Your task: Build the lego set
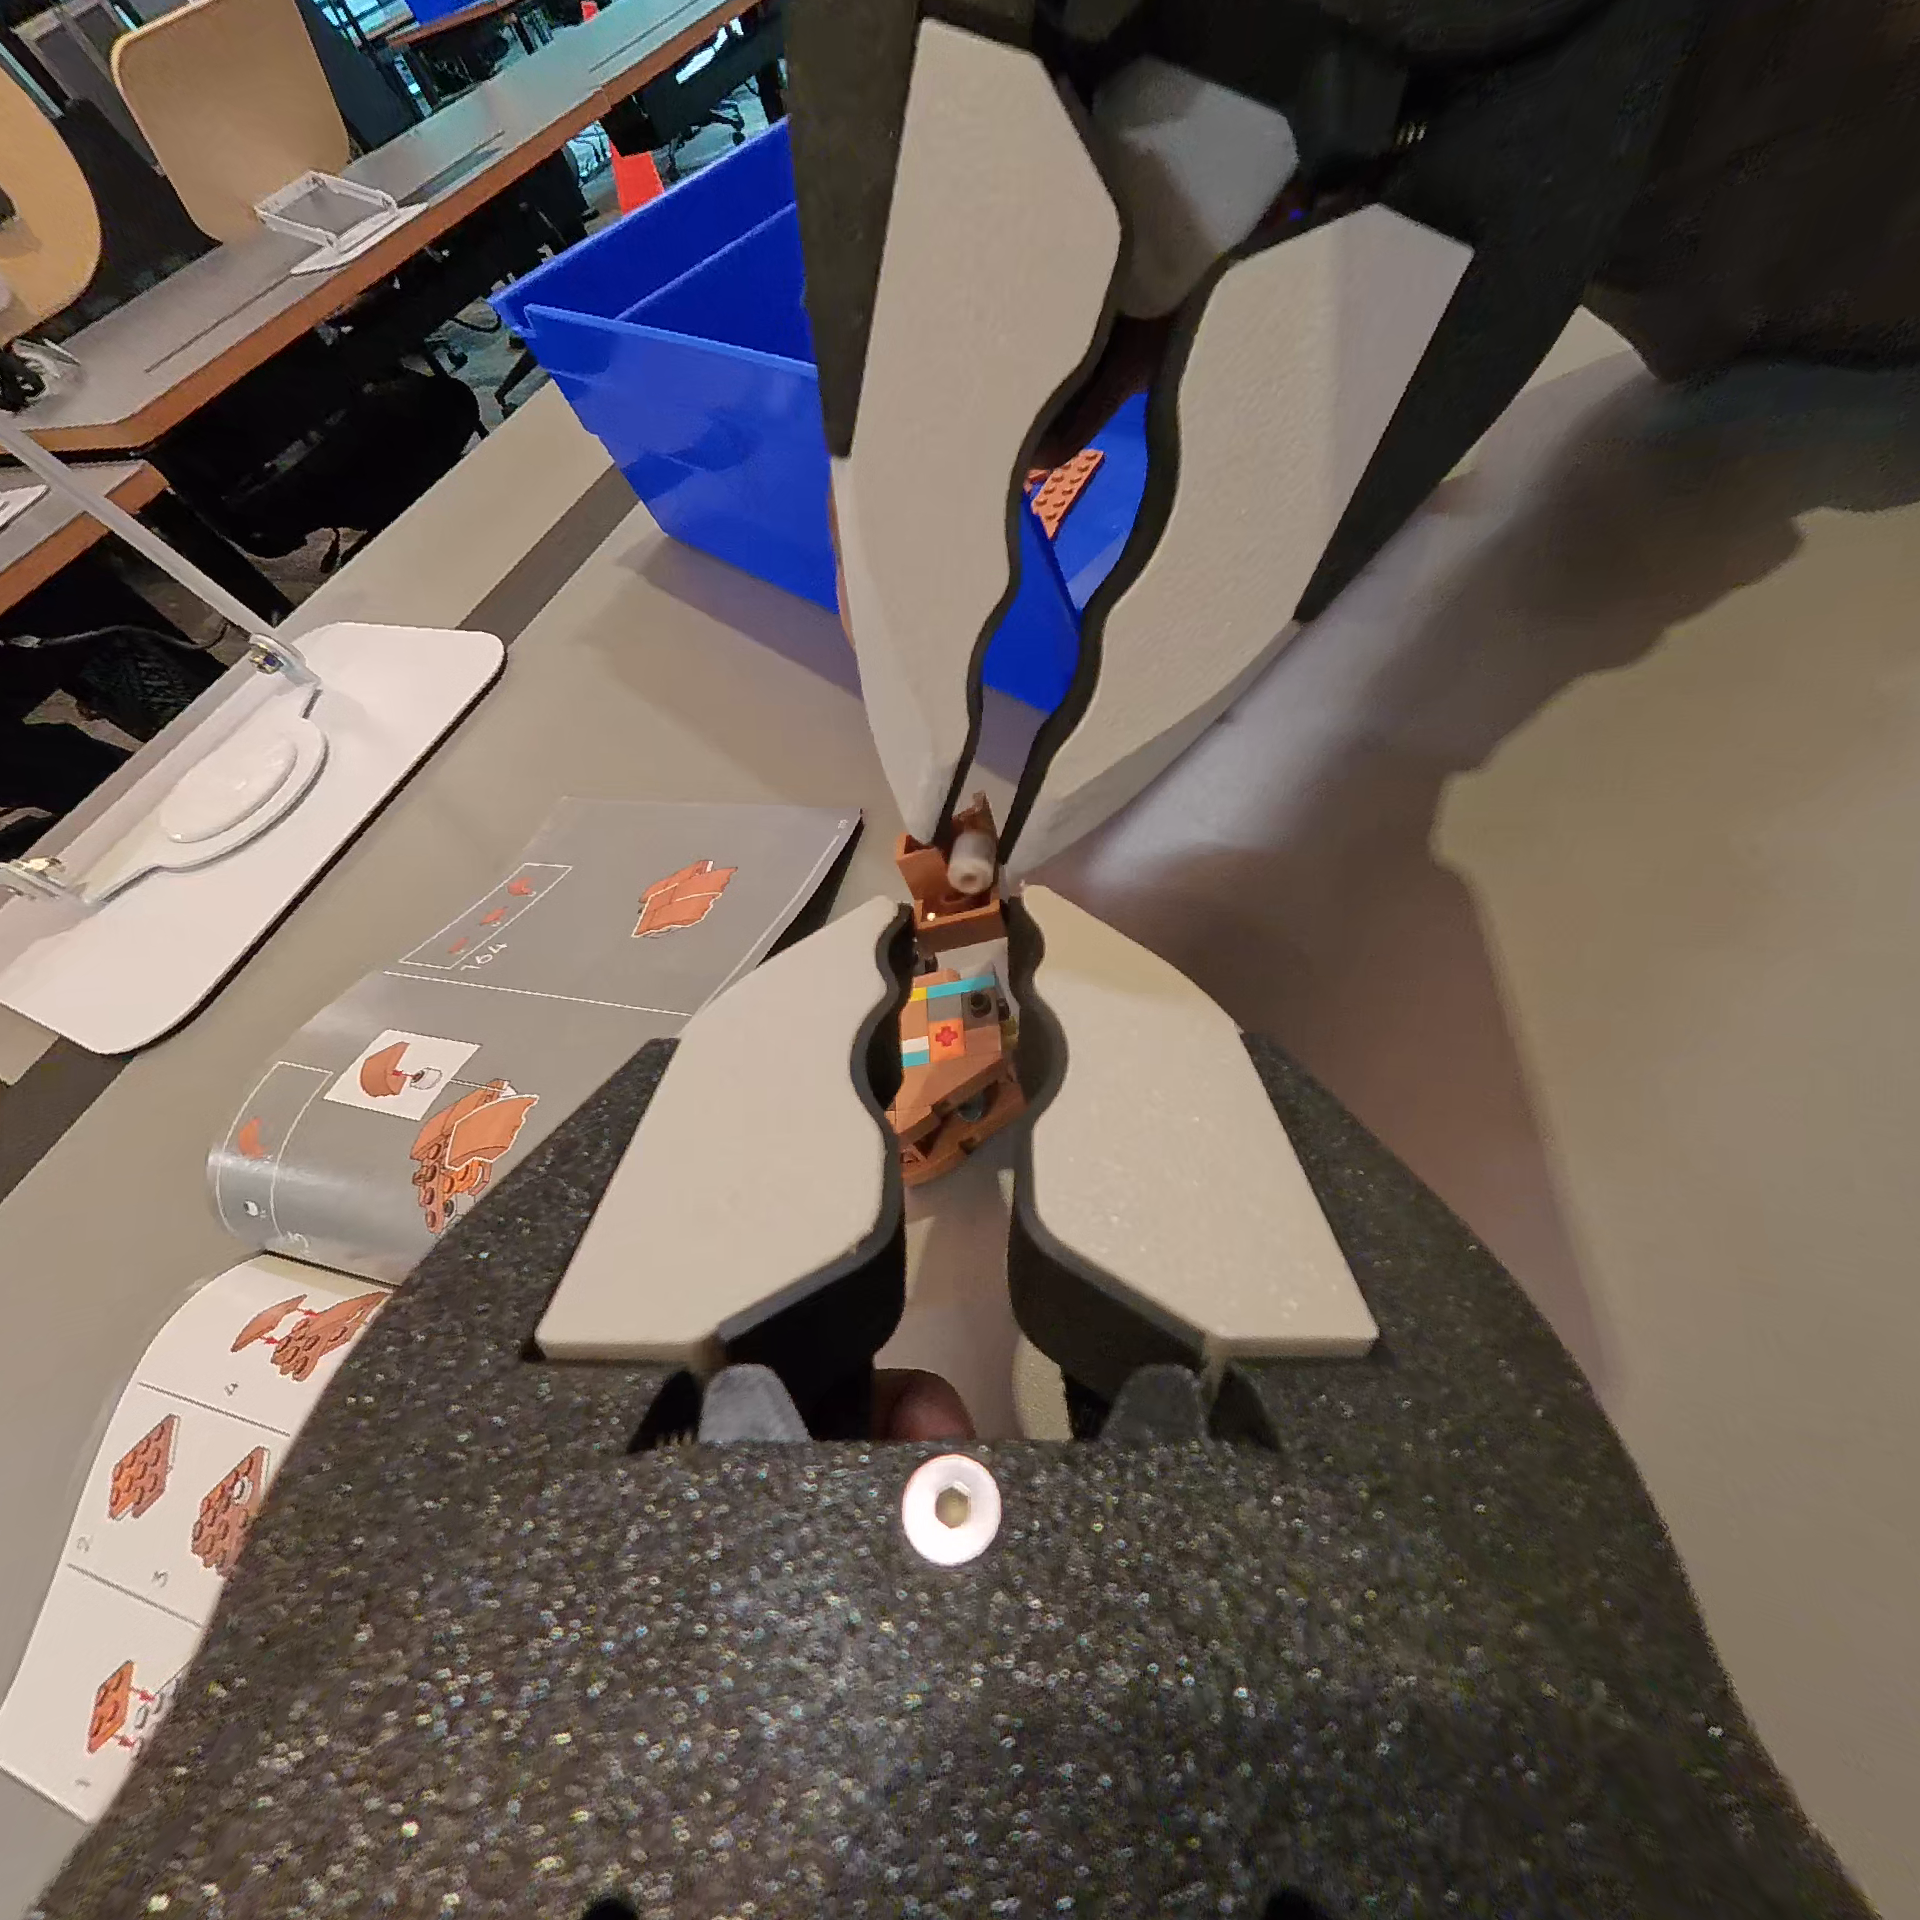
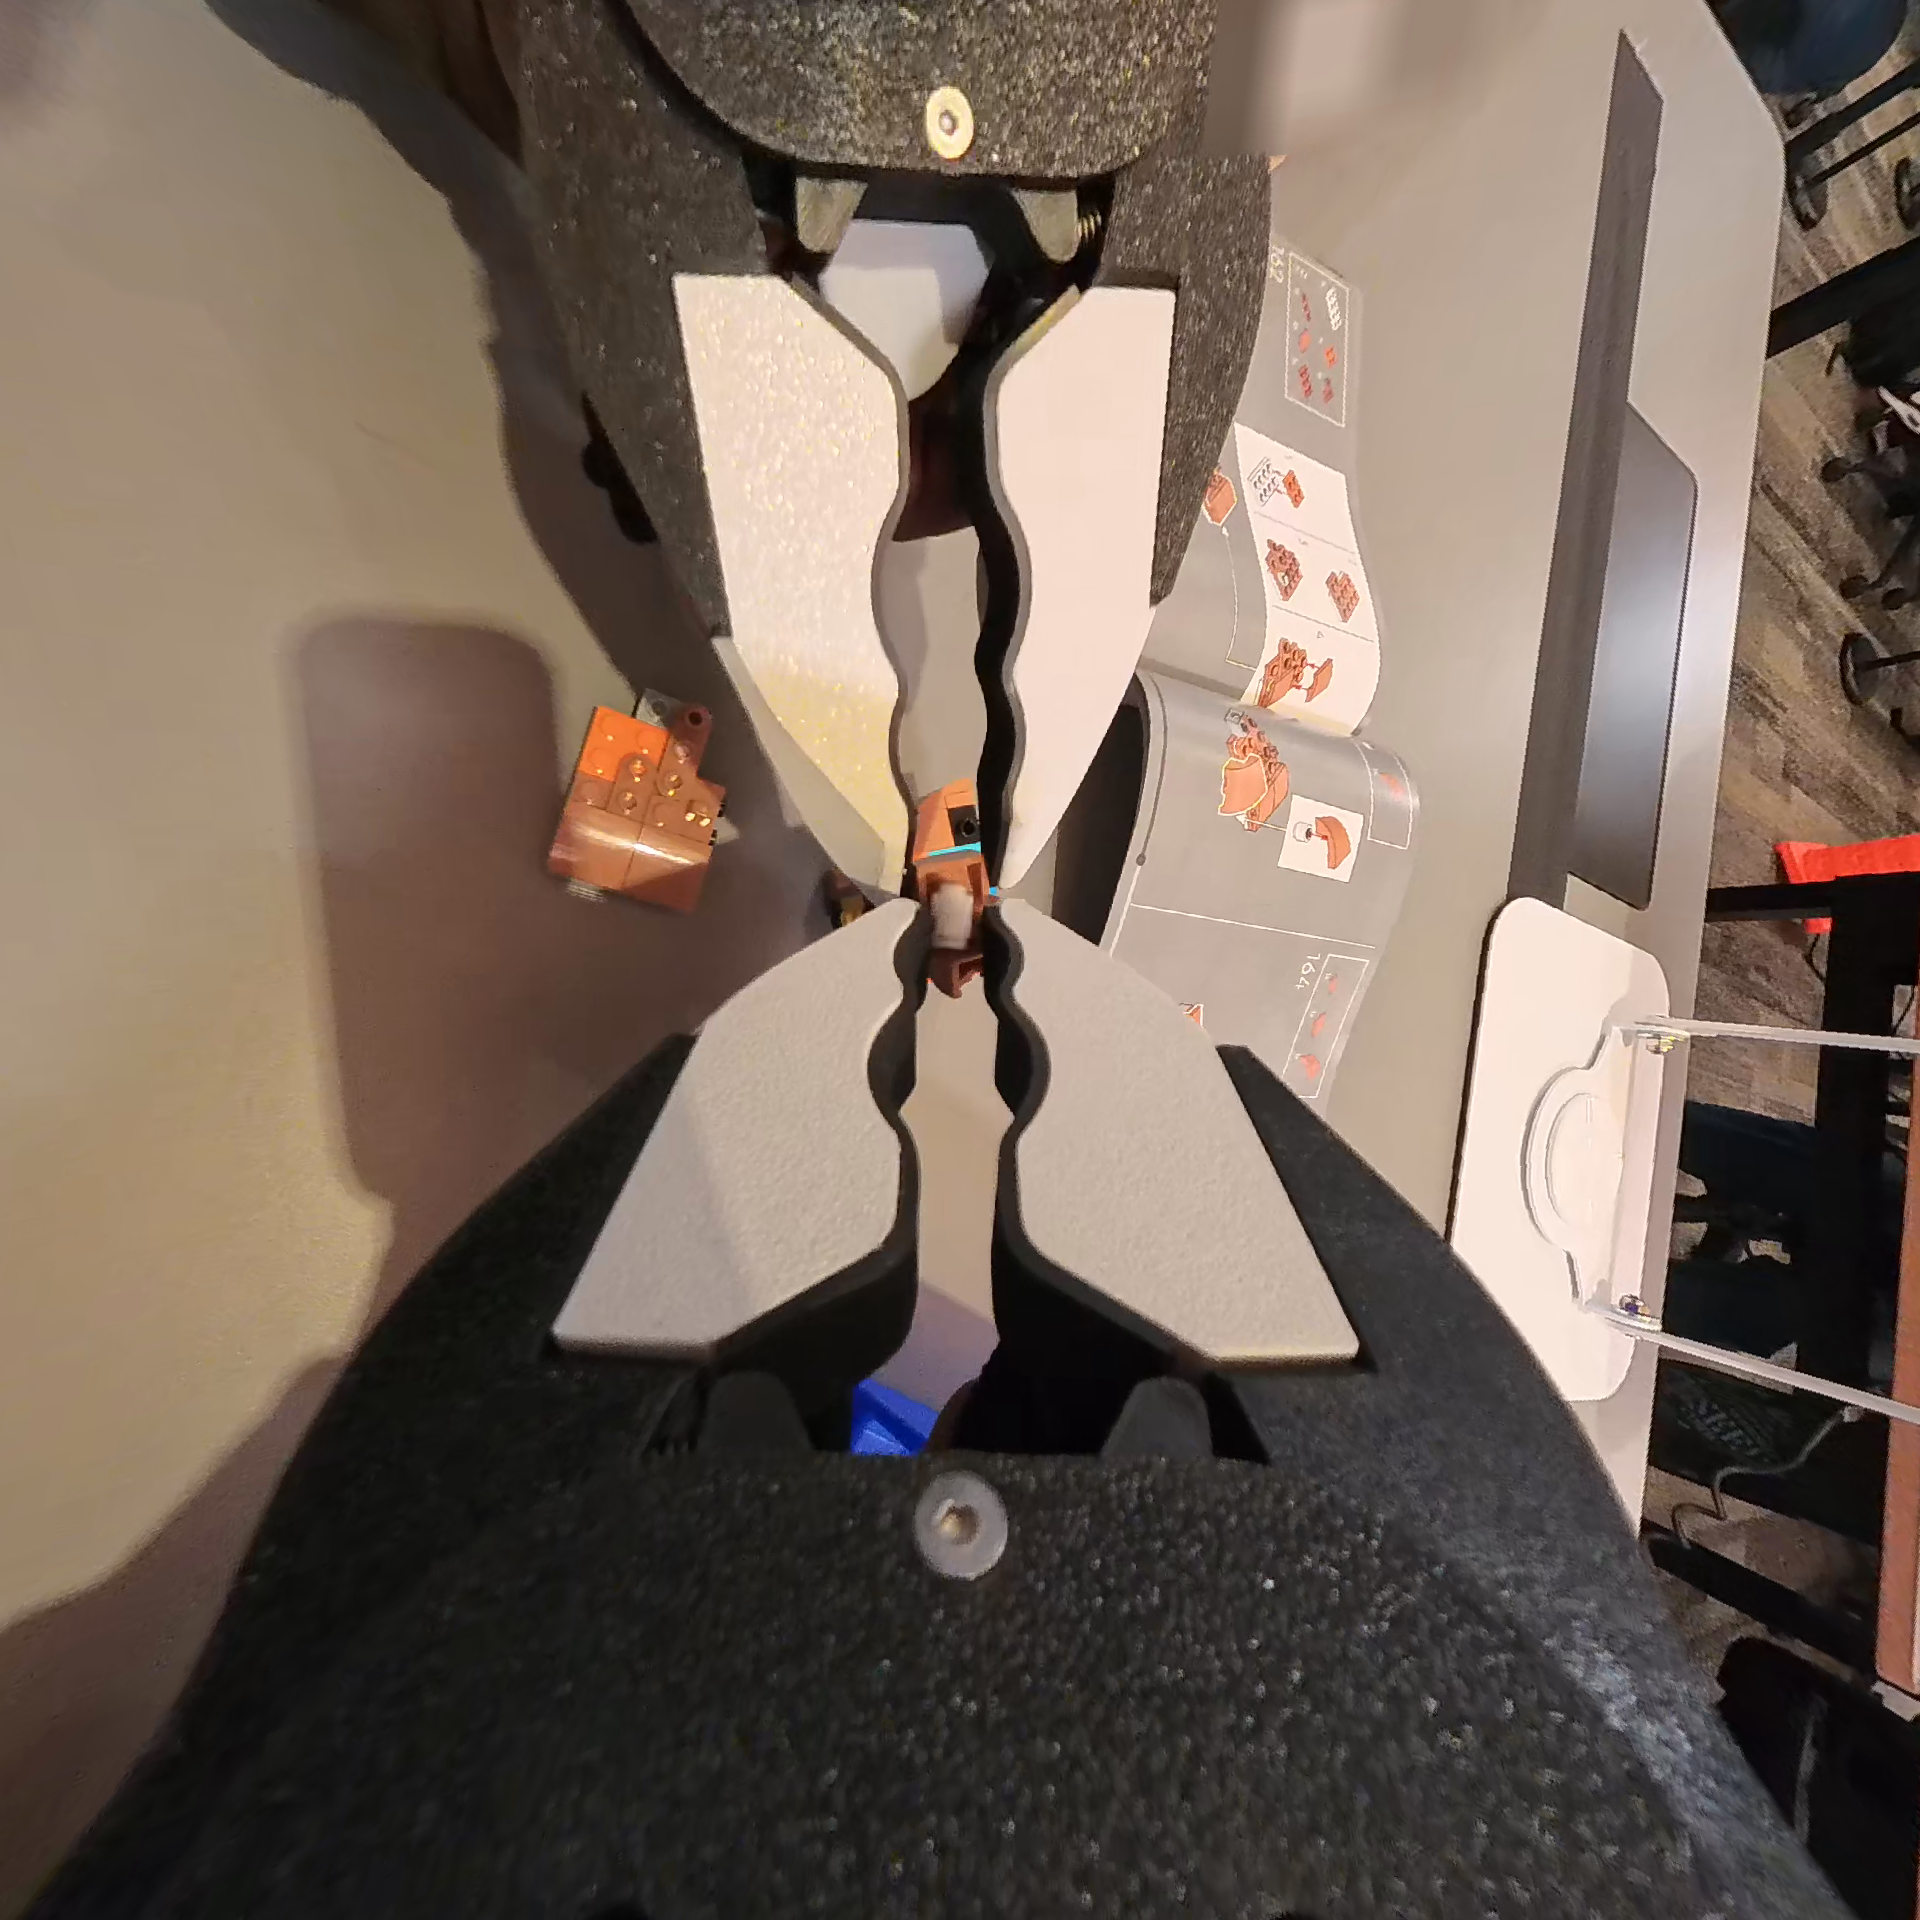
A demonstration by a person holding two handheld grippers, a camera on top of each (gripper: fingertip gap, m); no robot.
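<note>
My left gripper point(image 1: 961, 914) is shut on a brown lego assembly point(image 1: 948, 1049) with teal, yellow and orange tiles, held above the grey table point(image 1: 1662, 935). My right gripper point(image 1: 971, 842) comes in from above, shut on a small brown piece with a white pin point(image 1: 964, 871), which touches the assembly's top end. In the right wrist view my right gripper point(image 2: 951, 920) grips that small piece point(image 2: 951, 940) tip to tip with my left gripper point(image 2: 951, 873), which holds the assembly point(image 2: 943, 831). The joint between the two parts is mostly hidden by the fingertips.
An open instruction booklet point(image 1: 540, 966) lies on the table to the left, also in the right wrist view point(image 2: 1278, 790). A blue bin point(image 1: 707, 416) behind holds an orange plate point(image 1: 1065, 488). A second brown sub-assembly point(image 2: 634, 810) lies on the table. A white stand base point(image 1: 260, 810) sits near the edge. Both grippers' tips are close together, under 4 cm apart.
</note>
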